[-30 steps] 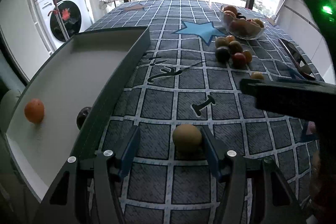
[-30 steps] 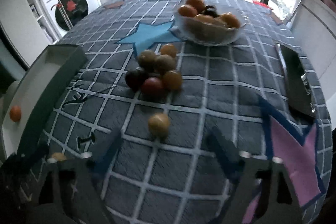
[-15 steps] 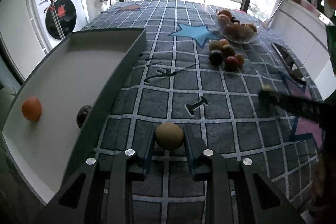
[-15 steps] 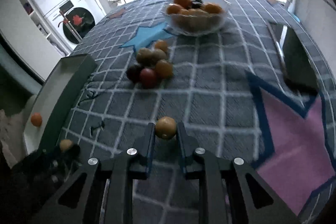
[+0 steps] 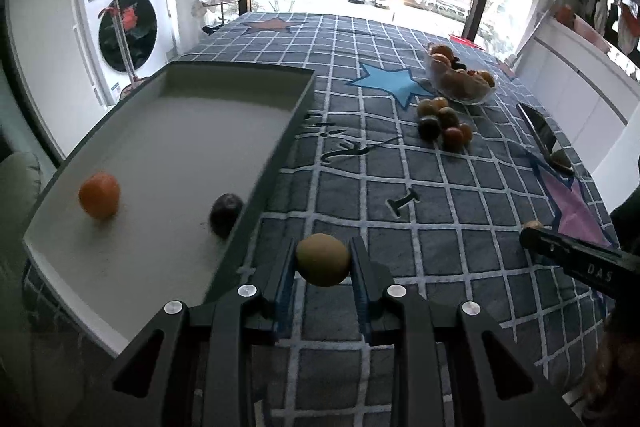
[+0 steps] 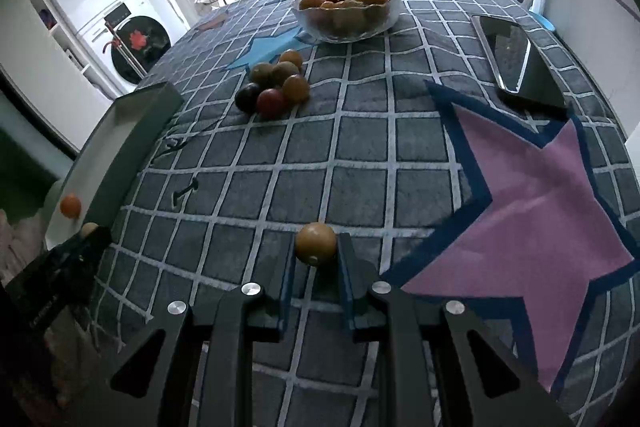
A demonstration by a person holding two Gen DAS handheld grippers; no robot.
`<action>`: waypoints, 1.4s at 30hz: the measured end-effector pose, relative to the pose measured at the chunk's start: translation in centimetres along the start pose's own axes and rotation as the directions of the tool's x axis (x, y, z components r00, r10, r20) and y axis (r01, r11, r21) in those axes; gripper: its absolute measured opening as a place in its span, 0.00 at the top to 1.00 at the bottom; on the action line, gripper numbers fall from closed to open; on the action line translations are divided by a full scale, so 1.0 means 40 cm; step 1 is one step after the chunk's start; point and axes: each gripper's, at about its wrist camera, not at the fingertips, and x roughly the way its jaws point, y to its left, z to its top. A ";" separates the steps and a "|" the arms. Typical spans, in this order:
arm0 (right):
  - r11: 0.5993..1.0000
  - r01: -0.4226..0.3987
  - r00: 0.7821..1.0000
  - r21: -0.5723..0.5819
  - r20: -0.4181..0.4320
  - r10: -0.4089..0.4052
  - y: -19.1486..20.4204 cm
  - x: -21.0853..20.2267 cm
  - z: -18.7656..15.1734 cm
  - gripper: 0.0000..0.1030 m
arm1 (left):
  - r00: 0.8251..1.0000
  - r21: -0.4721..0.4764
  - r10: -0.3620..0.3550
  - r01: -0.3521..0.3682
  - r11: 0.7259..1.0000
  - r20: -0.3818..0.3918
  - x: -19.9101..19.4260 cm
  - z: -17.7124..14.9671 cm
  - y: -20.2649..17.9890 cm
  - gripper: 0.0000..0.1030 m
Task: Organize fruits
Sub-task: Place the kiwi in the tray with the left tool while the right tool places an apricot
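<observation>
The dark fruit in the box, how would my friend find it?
Find the big white tray on the table's left. Two fruits lie inside; the dark plum sits against the right wall, near the front. Its neighbour is bright orange.

Two fruits in tray (image 5: 296, 107); six in loose pile (image 6: 276, 83); one bowl (image 6: 346, 13); two gripped fruits.

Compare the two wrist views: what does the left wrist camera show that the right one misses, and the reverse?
Only the left wrist view shows the dark plum in the white tray and the left gripper shut on a yellow-green fruit. Only the right wrist view shows the right gripper shut on a tan fruit and the whole pink star. Both show the tray's orange, the loose fruit cluster and the glass bowl.
</observation>
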 end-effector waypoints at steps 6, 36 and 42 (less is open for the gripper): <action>0.999 0.001 1.000 -0.032 0.000 -0.001 0.037 -0.012 0.001 0.78 | 1.000 -0.012 0.007 -0.006 1.000 0.023 -0.022 0.000 0.032 0.72; 0.919 -0.250 0.963 -0.306 -0.173 0.205 0.604 0.178 0.138 0.63 | 0.985 -0.051 0.166 -0.164 0.985 0.055 0.028 0.079 0.292 0.72; 0.921 -0.256 0.965 -0.294 -0.127 0.228 0.583 0.135 0.145 0.21 | 0.973 -0.036 0.203 -0.200 0.979 0.112 0.009 0.075 0.269 0.03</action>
